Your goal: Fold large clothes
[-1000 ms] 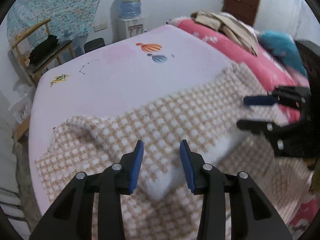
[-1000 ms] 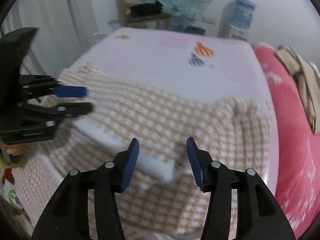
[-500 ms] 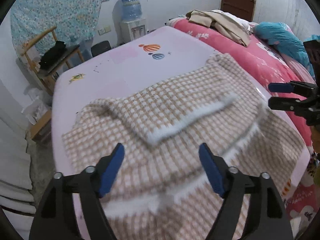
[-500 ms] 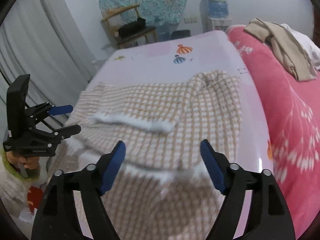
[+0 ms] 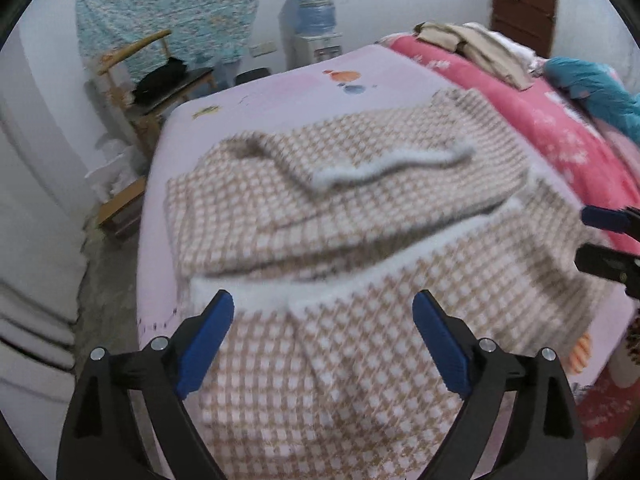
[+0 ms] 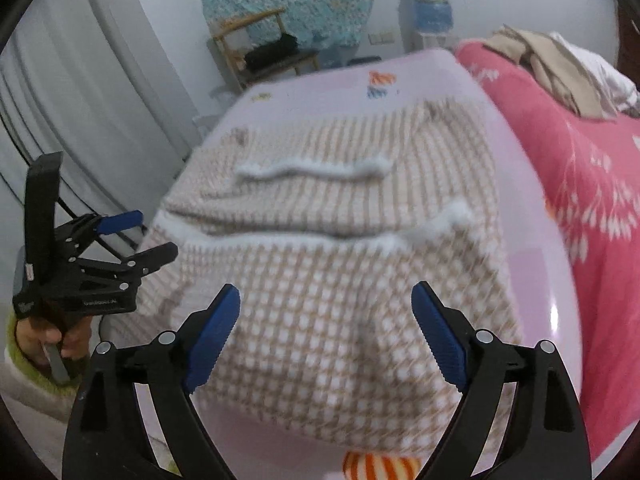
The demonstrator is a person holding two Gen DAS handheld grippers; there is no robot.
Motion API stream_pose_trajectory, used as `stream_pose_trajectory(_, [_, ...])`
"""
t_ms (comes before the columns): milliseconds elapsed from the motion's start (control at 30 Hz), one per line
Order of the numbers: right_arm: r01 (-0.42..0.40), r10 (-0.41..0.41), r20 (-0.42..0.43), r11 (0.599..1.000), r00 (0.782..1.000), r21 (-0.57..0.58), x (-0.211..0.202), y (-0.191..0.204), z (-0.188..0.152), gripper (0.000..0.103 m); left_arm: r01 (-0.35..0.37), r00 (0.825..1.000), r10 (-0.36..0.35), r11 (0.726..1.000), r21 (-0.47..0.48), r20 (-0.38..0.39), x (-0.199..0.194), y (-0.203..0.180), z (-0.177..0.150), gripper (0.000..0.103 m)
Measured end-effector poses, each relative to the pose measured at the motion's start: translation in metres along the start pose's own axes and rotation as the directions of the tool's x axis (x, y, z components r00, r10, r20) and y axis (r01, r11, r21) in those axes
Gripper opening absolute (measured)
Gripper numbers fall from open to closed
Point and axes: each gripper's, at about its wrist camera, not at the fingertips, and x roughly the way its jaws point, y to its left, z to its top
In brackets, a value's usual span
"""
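Here, the scene by its parts:

Garment: a large beige-and-white checked knit garment point(image 5: 360, 240) lies spread on the bed point(image 5: 288, 92), which has a pale lilac cover; its near part hangs over the bed's near edge, and a fold lies across the middle, marked by two fuzzy white trim bands.

Left hand-held gripper point(image 5: 323, 332): held above the near part of the garment and tilted down toward it. Its jaws have just been opening and now stand wide apart; the blue pads point(image 5: 204, 344) touch nothing and no cloth is between them.

Right hand-held gripper point(image 6: 326, 328): likewise above the hanging near part and angled downward. Its jaws have just been opening as well; they stand wide, with the checked cloth seen behind the gap and not gripped.

Pose of the hands: in the right wrist view the left hand-held gripper sits off the garment's left edge, its fingers pointing across toward the cloth, with a hand point(image 6: 48, 340) in a light sleeve with a green cuff around its handle. In the left wrist view only the fingertips of the right hand-held gripper show at the right border.

Around the bed: a pink blanket point(image 6: 580, 168) lies beside the lilac cover, with beige clothes point(image 6: 552, 64) piled on it; a wooden chair point(image 5: 140, 76) and a water dispenser point(image 5: 316, 28) stand by the far wall.
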Motion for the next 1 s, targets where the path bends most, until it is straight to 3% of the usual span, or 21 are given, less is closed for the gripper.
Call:
stream_pose_trajectory(133, [0.044, -0.044, -0.038, 0.999, 0.998, -0.004, 0.012, 0.005, -0.017, 0.084, 0.003, 0.998, -0.006, 0.999, -0.046, -0.068, 0.017, -0.011, -0.02, 0.089])
stream_pose_trajectory(200, [0.055, -0.056, -0.051, 0.998, 0.997, -0.013, 0.015, 0.007, -0.024, 0.084, -0.038, 0.996, 0.033, 0.998, -0.051, -0.08, 0.023, -0.016, -0.028, 0.089])
stream_pose_trajectory(400, [0.077, -0.077, -0.101, 0.997, 0.992, -0.01, 0.031, 0.003, -0.034, 0.084, -0.078, 0.995, 0.071, 0.991, -0.111, -0.072, 0.027, -0.019, -0.036, 0.095])
stream_pose_trajectory(633, [0.098, -0.097, -0.128, 0.995, 0.987, 0.006, 0.046, 0.002, -0.041, 0.09, -0.036, 0.995, 0.012, 0.968, -0.249, -0.1, 0.033, -0.004, -0.045, 0.098])
stream_pose_trajectory(1000, [0.11, -0.109, -0.132, 0.994, 0.985, -0.001, 0.056, 0.009, -0.041, 0.095, -0.067, 0.995, 0.043, 0.957, -0.284, -0.091, 0.032, -0.007, -0.05, 0.098])
